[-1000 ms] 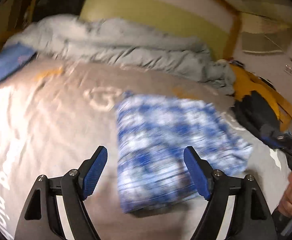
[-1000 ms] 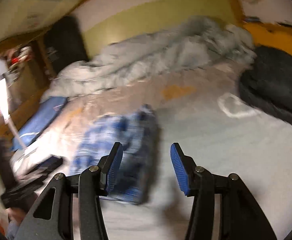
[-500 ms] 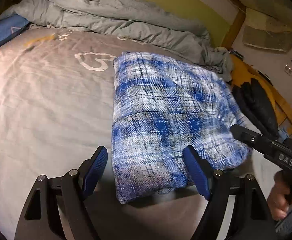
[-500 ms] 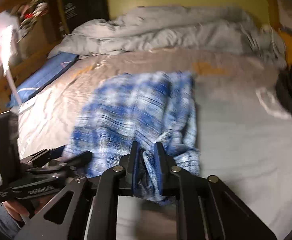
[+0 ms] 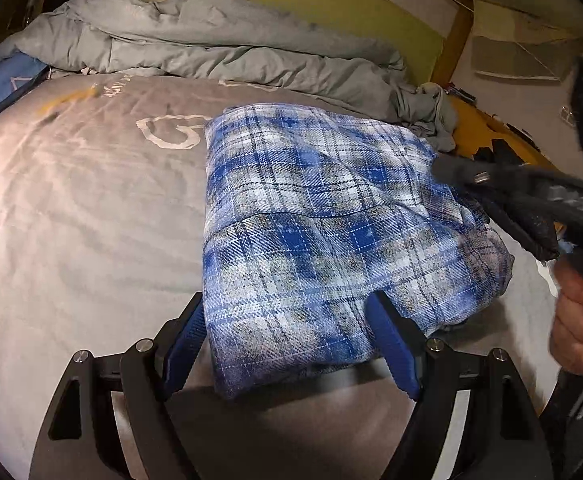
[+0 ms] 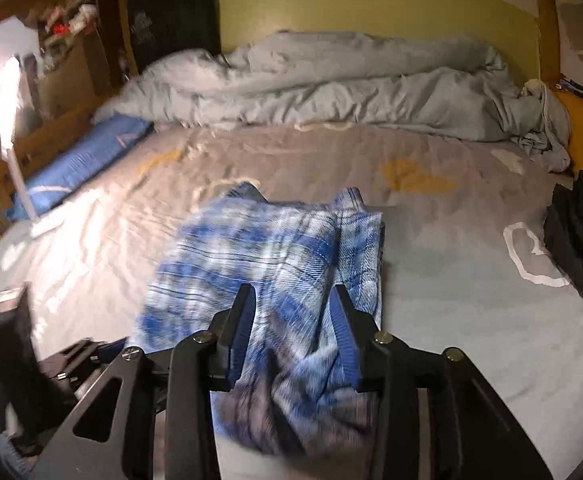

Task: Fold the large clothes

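The plaid shirt [image 5: 323, 232] is lying on the bed [image 5: 91, 208], already folded into a compact bundle. The left claw [image 5: 291, 344] is standing spread around its near edge; the right claw [image 6: 291, 336] has just been opening, cloth loose between its pads, so only tidying seems left

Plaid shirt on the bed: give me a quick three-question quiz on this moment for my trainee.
1. True or false: the plaid shirt lies folded on the grey bed sheet.
2. Multiple choice: what lies heaped along the far edge of the bed? A) a grey duvet B) a stack of towels C) a suitcase
3. Fill in: both jaws of the left tongs stand wide on either side of the shirt's near ____.

Key:
1. True.
2. A, the grey duvet.
3. Edge. The right tongs have just been opening, with shirt cloth between the jaws.
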